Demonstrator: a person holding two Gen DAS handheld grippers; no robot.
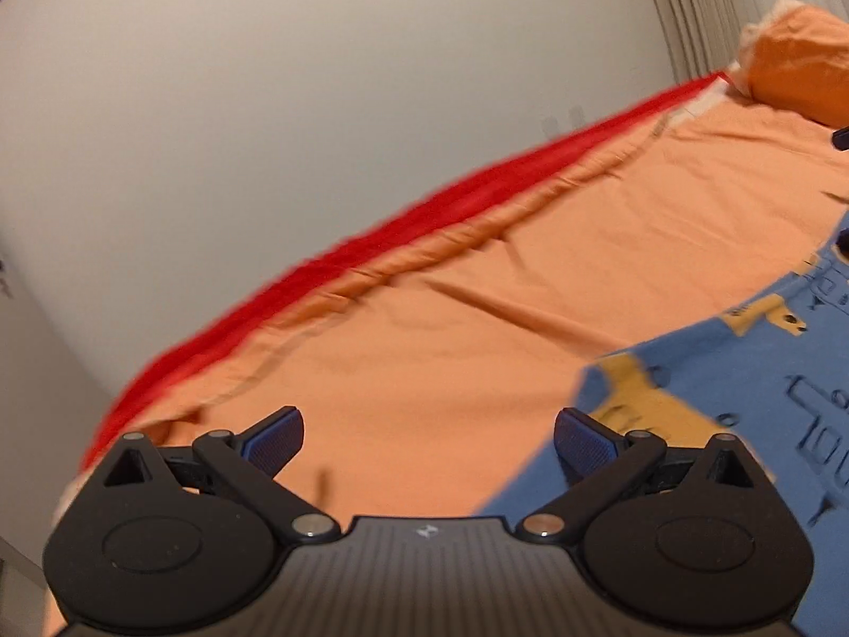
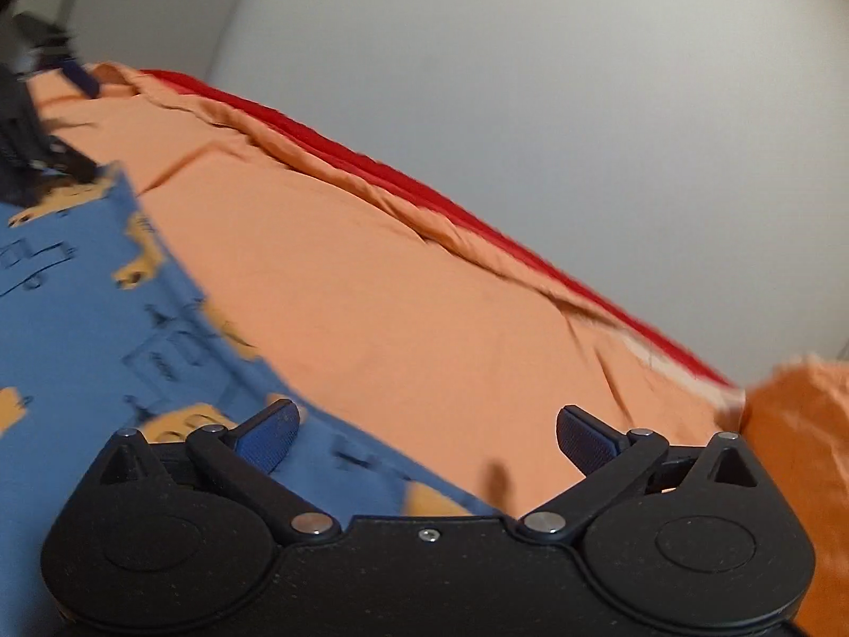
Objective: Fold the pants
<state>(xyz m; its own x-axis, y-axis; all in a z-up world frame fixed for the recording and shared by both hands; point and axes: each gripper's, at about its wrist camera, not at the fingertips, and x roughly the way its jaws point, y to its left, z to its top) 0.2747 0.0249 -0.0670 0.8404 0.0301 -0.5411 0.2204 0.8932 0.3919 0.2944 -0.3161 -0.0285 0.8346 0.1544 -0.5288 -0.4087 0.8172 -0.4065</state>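
Observation:
The blue pants with yellow and dark printed shapes lie flat on an orange bedsheet. In the left wrist view they fill the lower right; in the right wrist view the pants fill the lower left. My left gripper is open and empty, hovering over the sheet just left of the pants' edge. My right gripper is open and empty, over the pants' right edge. The left gripper's dark body shows at the far left of the right wrist view.
A red cover strip runs along the bed's far edge against a white wall. An orange pillow lies at the head of the bed, also in the right wrist view. Curtains hang behind.

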